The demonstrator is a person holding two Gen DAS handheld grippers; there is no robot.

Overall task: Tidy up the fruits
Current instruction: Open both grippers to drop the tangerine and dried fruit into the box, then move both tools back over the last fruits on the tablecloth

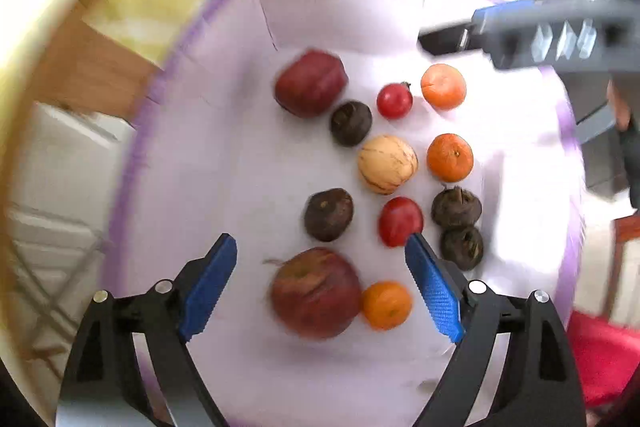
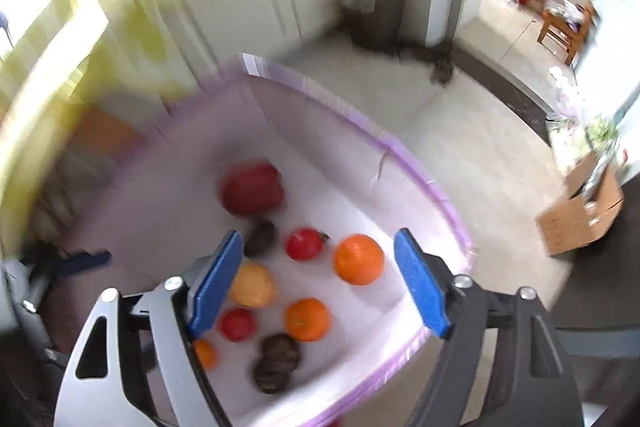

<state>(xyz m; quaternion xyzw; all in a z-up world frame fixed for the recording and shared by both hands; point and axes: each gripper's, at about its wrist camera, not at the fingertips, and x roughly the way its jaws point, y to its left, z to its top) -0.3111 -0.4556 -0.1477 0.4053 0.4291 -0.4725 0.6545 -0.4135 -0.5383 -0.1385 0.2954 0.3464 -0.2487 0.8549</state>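
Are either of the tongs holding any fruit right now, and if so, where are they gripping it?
Nothing is held. The left tongs are open above the large red apple, and the right tongs are open over the basket.

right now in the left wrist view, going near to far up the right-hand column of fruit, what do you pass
Lower dark fruit → upper dark fruit → near orange → far orange → right gripper above the far rim.
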